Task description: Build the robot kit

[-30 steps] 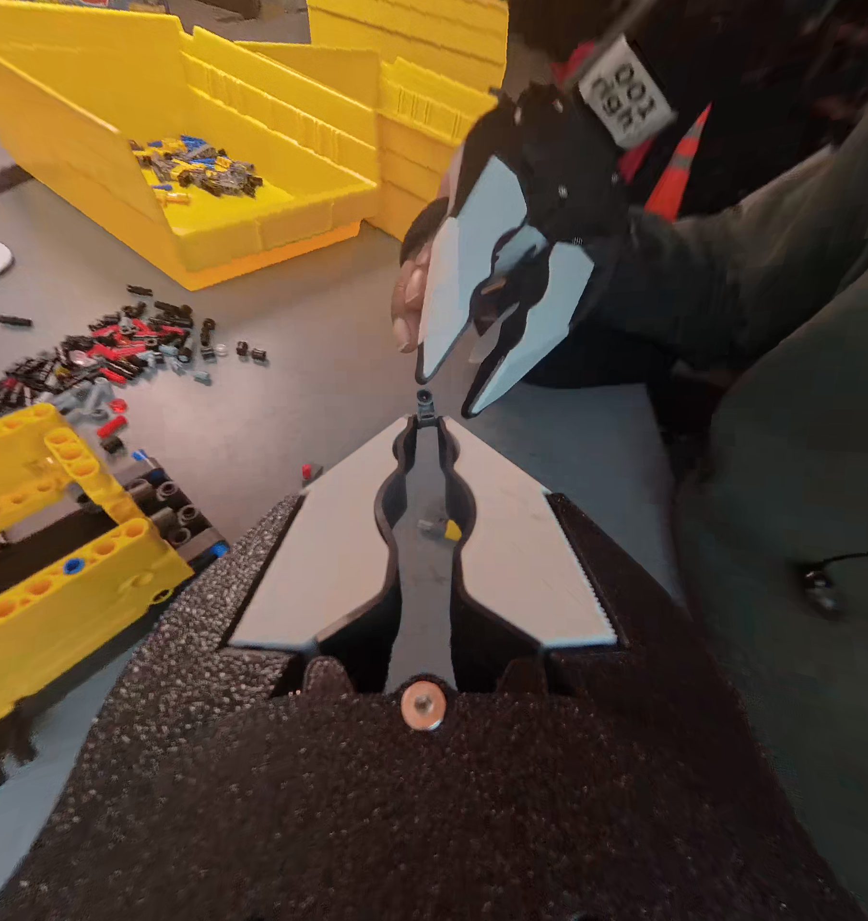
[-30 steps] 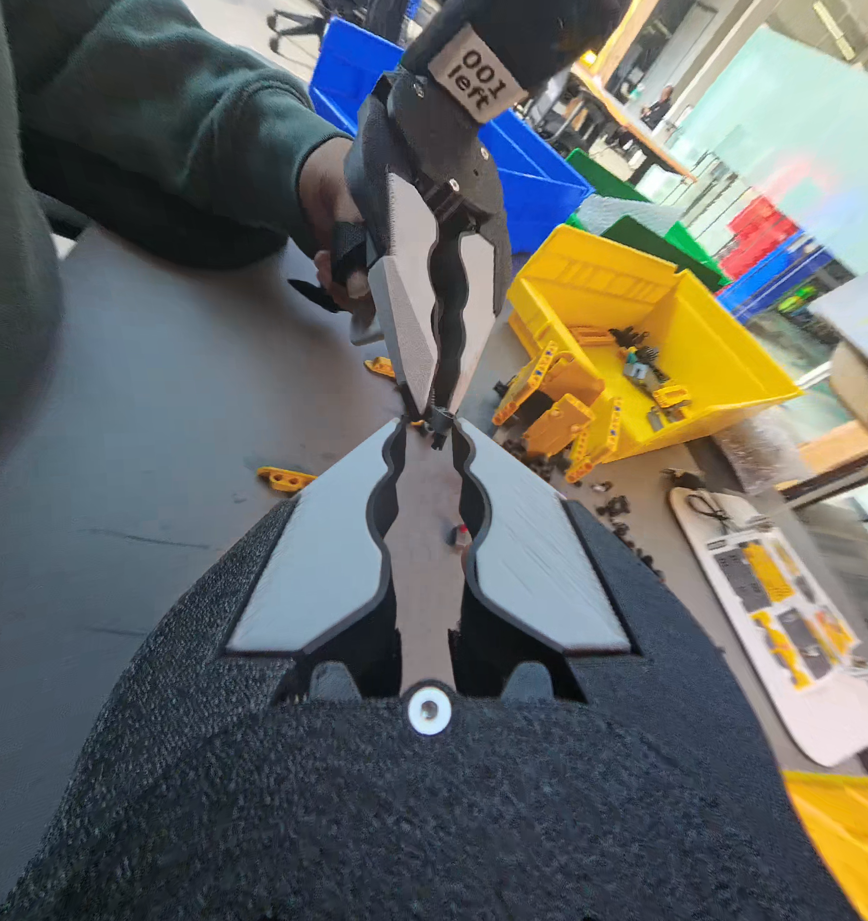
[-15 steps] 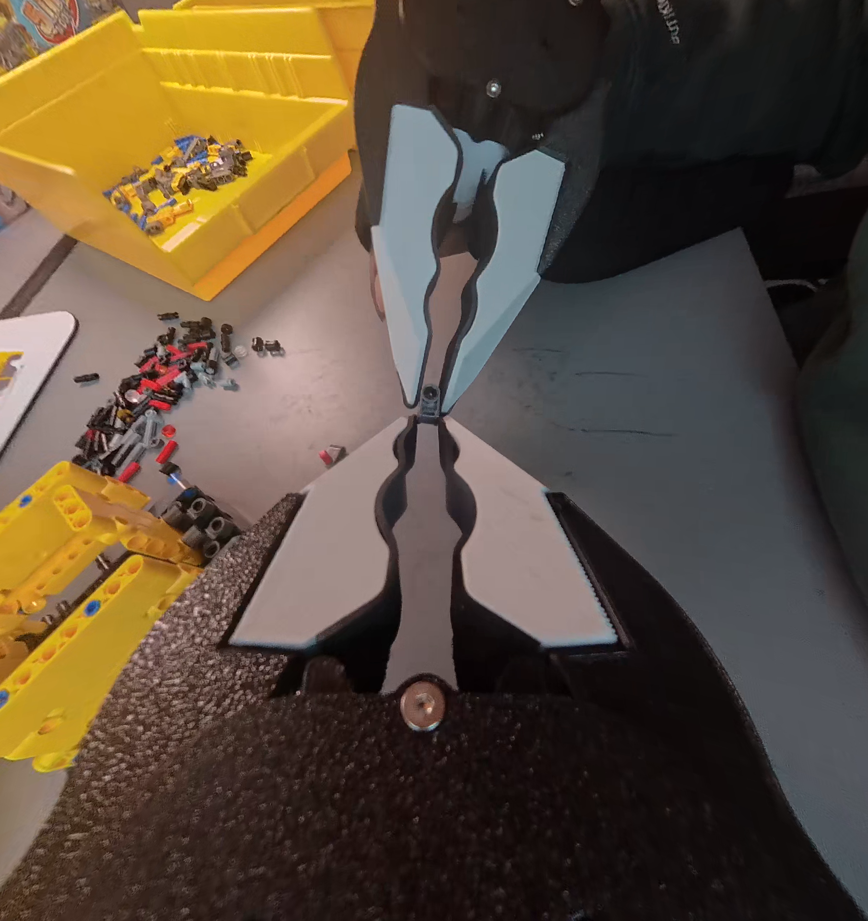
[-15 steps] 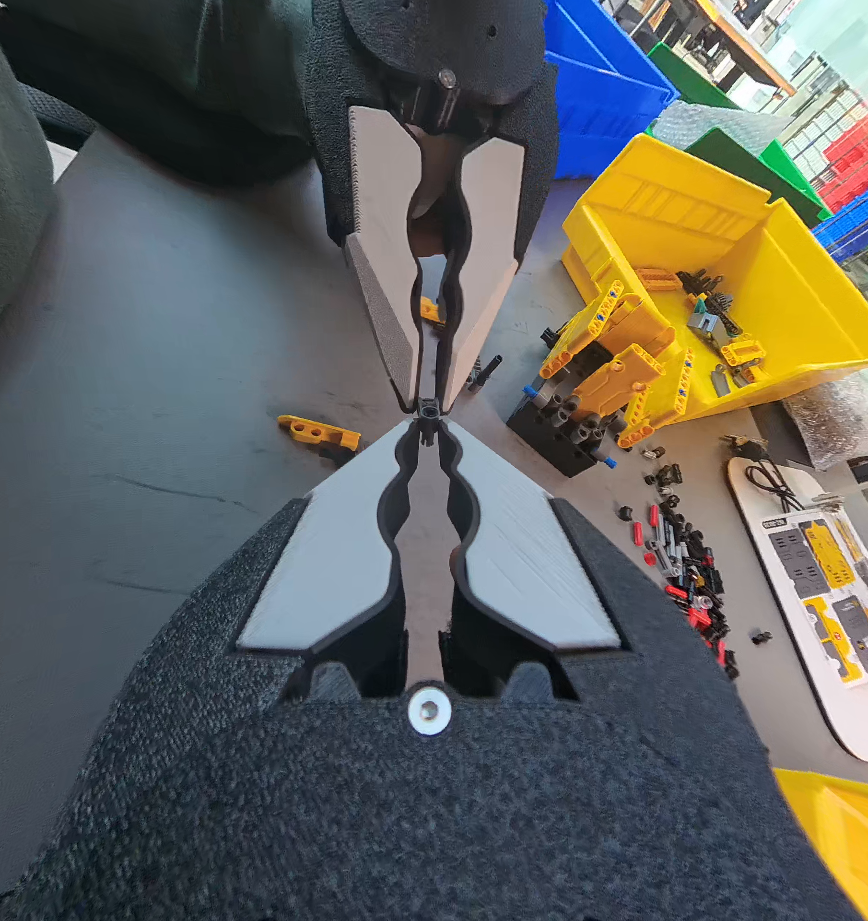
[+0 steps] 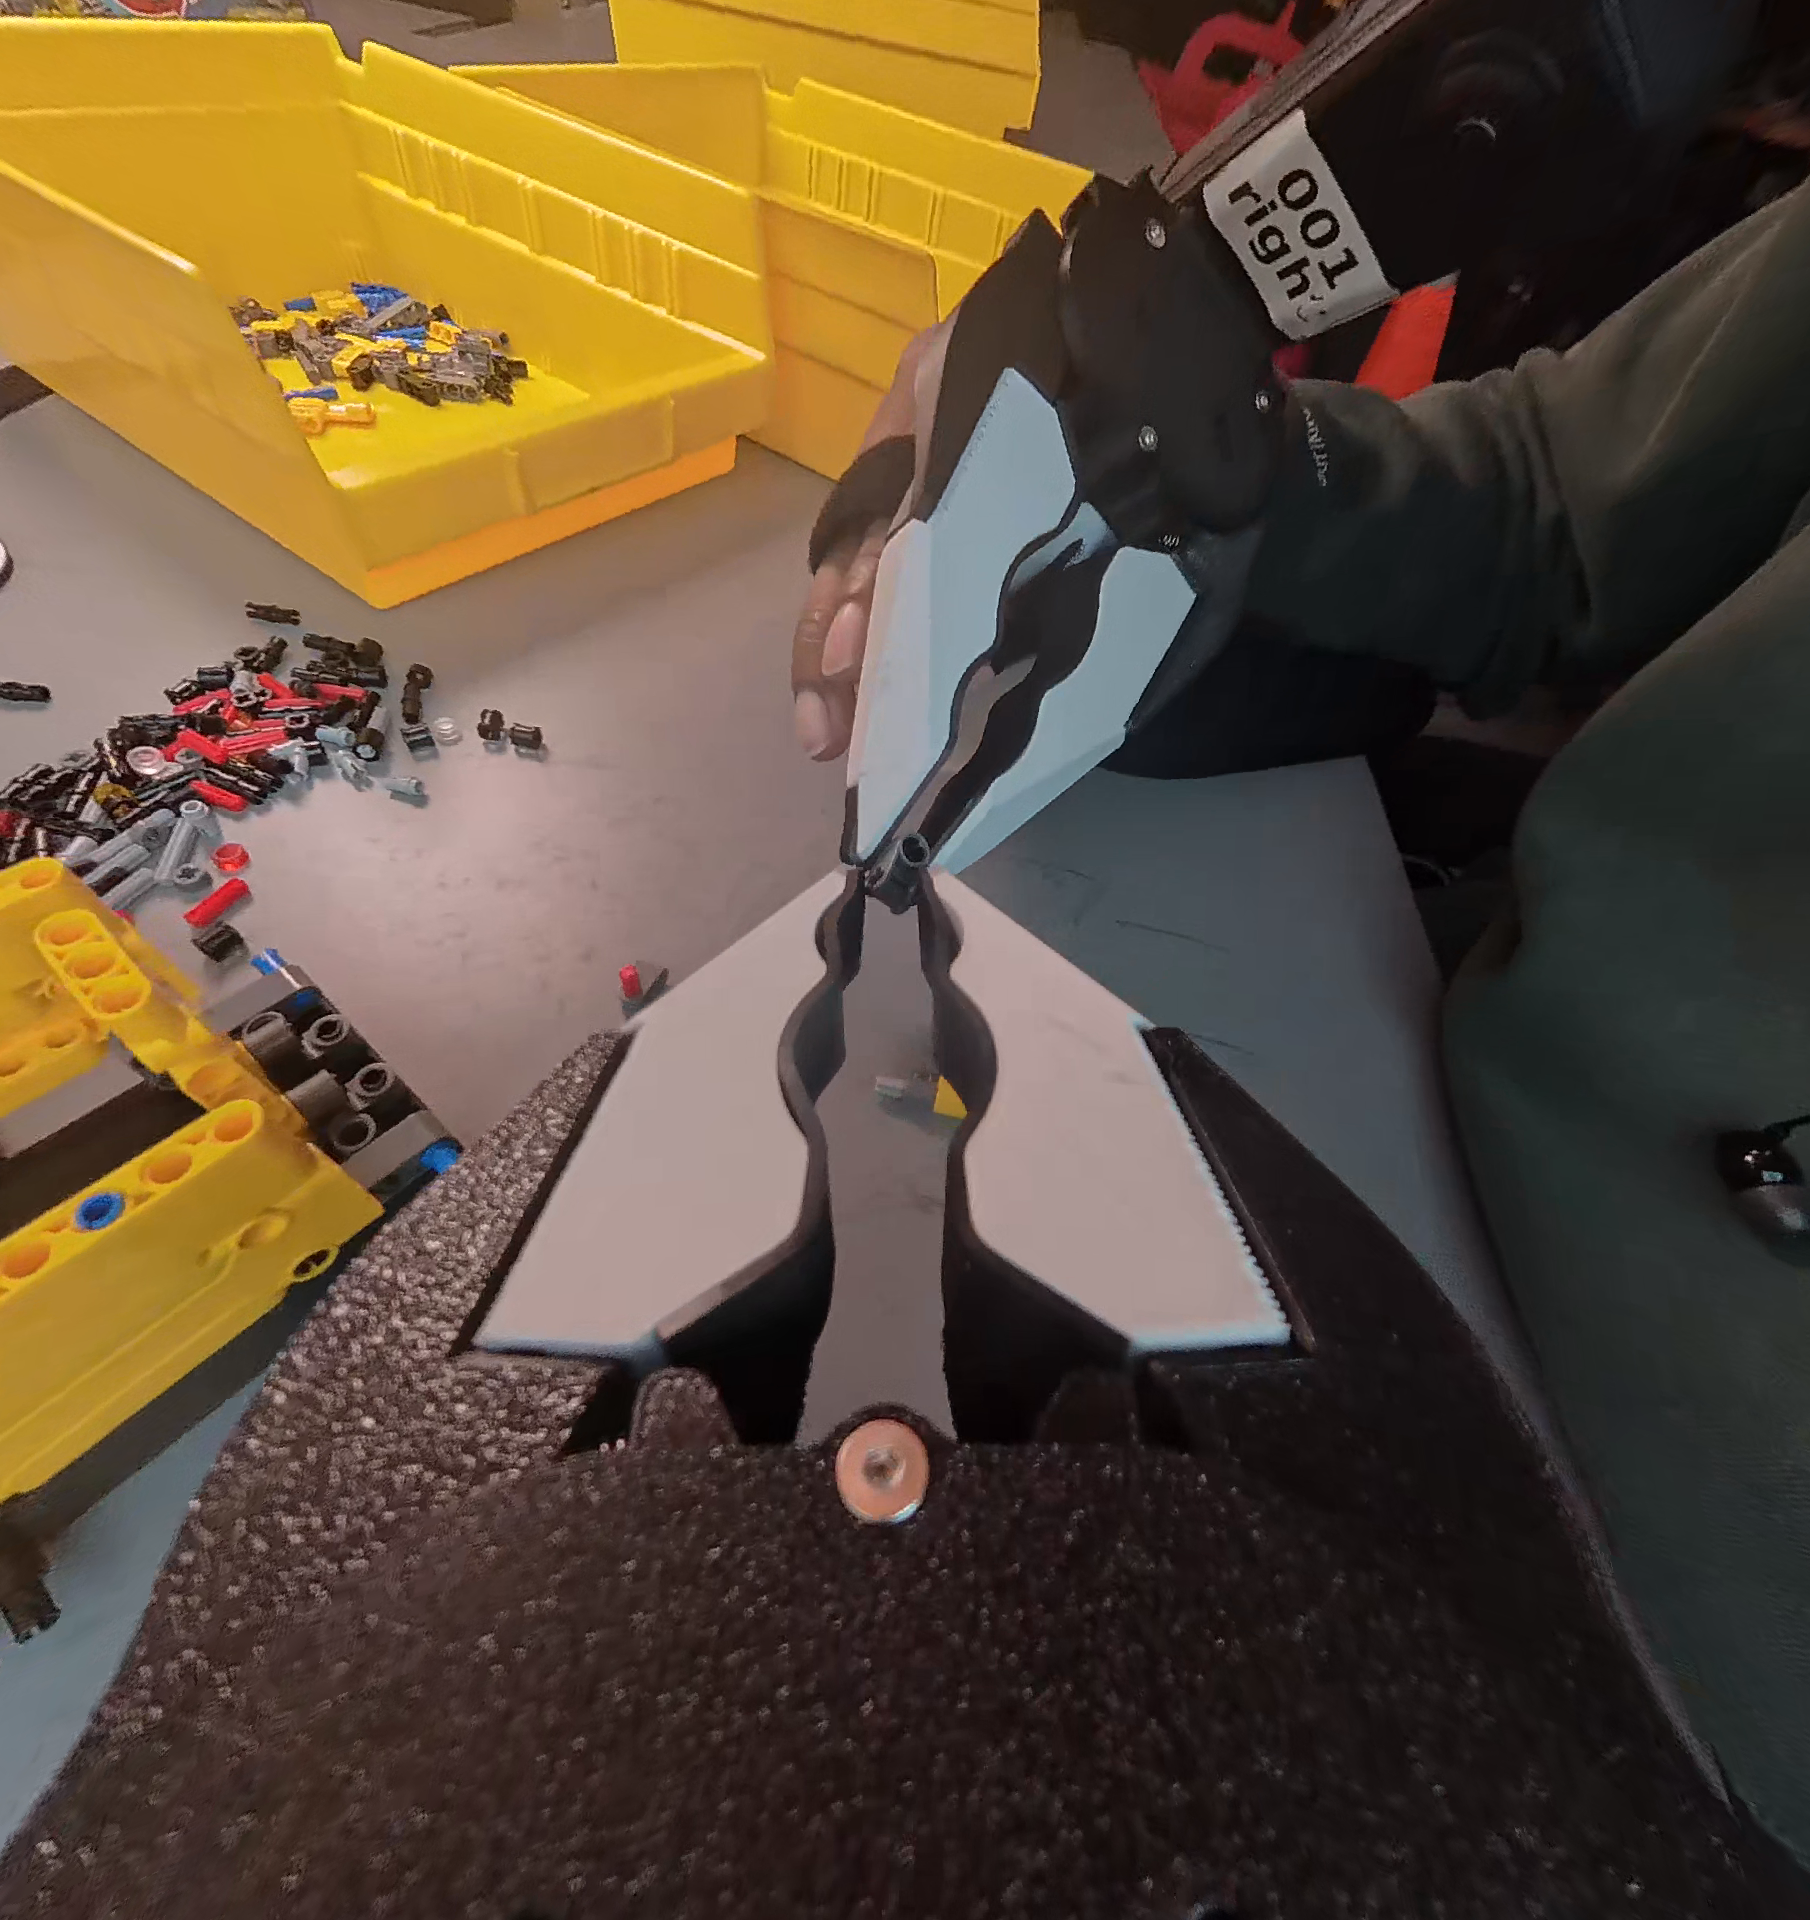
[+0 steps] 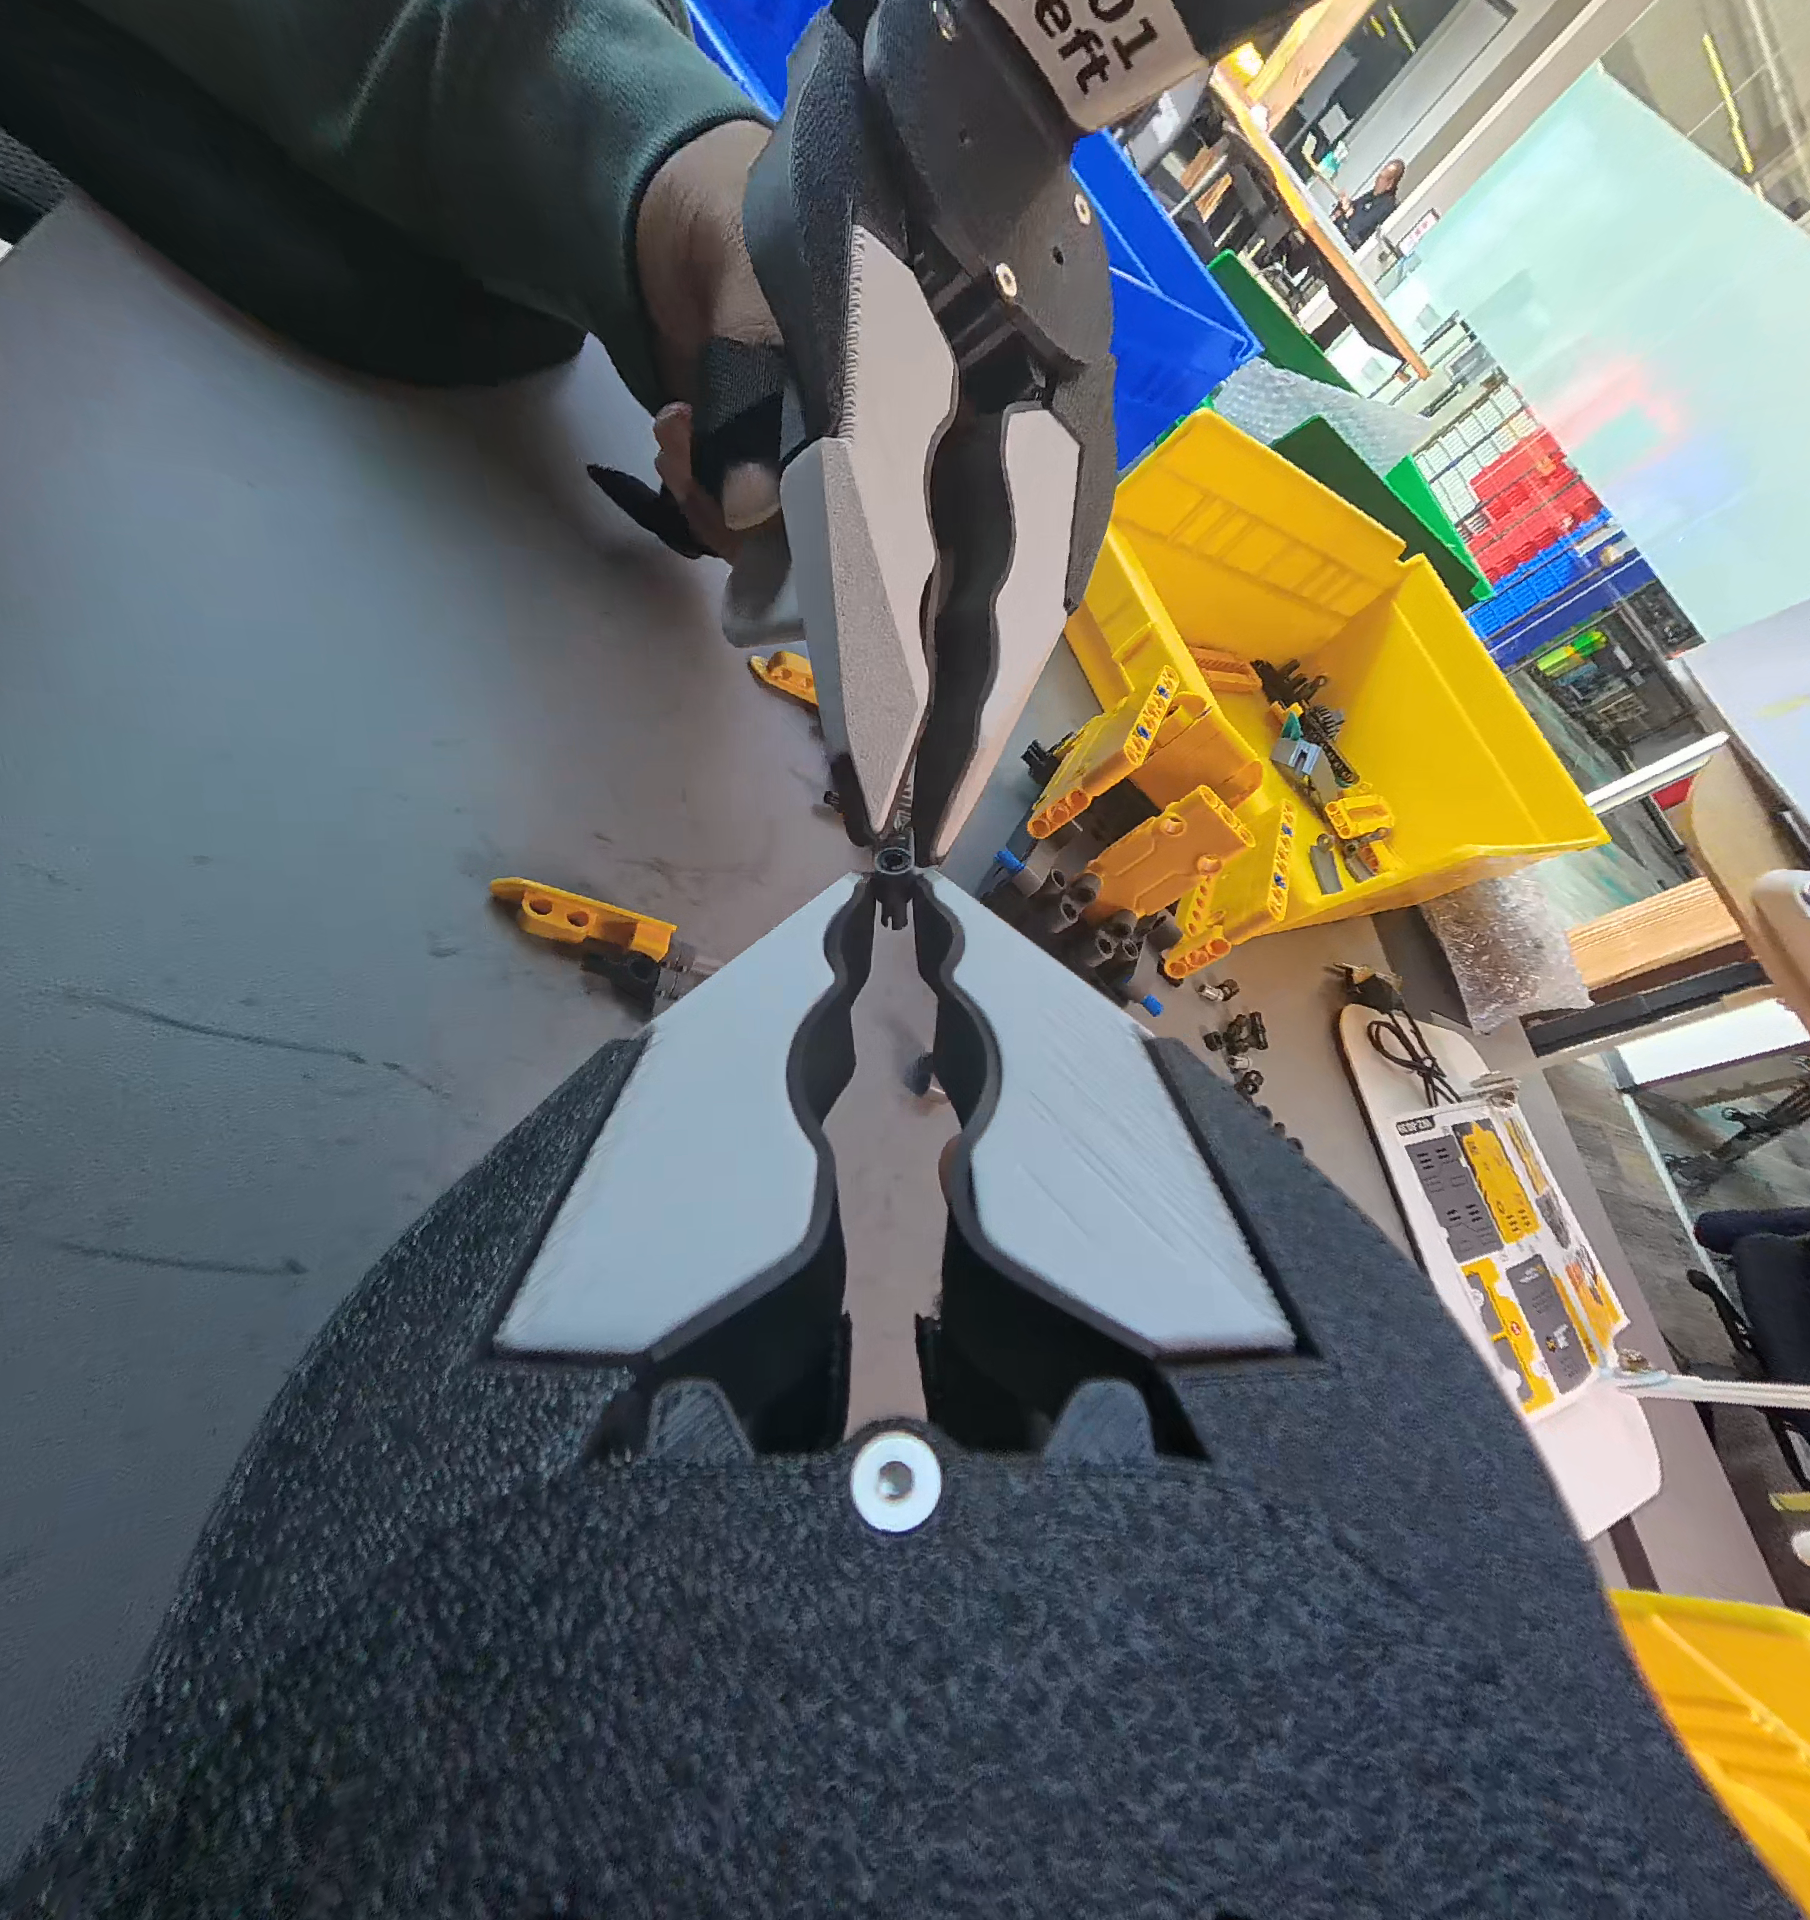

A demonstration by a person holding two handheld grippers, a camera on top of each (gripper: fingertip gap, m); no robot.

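A small black plastic connector pin (image 5: 903,869) with a hollow round end sits in the air above the grey table (image 5: 527,894), pinched right at the meeting point of both pairs of tongs. The left tongs (image 5: 888,896) are clenched on its lower end; the right tongs (image 5: 896,854) come in from above and look closed around its upper end, though how firmly they bite I cannot tell. In the right wrist view the same pin (image 6: 893,875) shows between the right tongs (image 6: 893,902) and the left tongs (image 6: 899,831), tips almost touching.

The hold is on the very tips and the pin is tiny and smooth, so a slight twist or unequal squeeze could flick it out; it would likely bounce across the table and be lost among the loose heap of black, red and grey small pins (image 5: 205,748). The two tips could also collide and lever the pin sideways.

Near the heap lies a yellow and black perforated beam assembly (image 5: 101,1122), and behind it an open yellow plastic bin (image 5: 527,457) of mixed parts.
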